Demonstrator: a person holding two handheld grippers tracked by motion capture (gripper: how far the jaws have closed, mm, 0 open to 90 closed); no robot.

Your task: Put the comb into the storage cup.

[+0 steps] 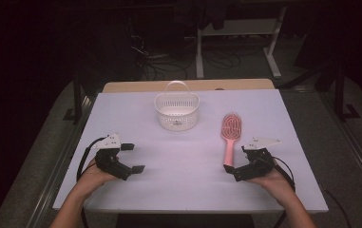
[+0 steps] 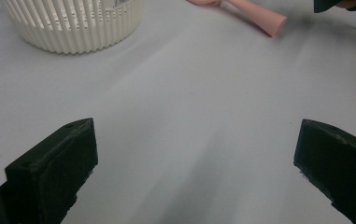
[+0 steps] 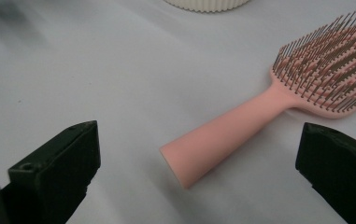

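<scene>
Nothing picked up yet: the pink hairbrush (image 1: pixel 229 134) lies on the table (image 1: pixel 188 190), right of the white basket (image 1: pixel 176 111).
Right gripper (image 1: pixel 234 173) open-fingered at its handle; left gripper (image 1: pixel 132 157) open, empty.

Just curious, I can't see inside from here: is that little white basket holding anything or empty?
Empty, as far as it shows: the high view looks into the white basket and shows just its slotted floor. The pink hairbrush lies outside on the table.

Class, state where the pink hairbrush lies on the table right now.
In the high view, the pink hairbrush lies bristles-up right of the white basket, handle toward the open right gripper.
</scene>
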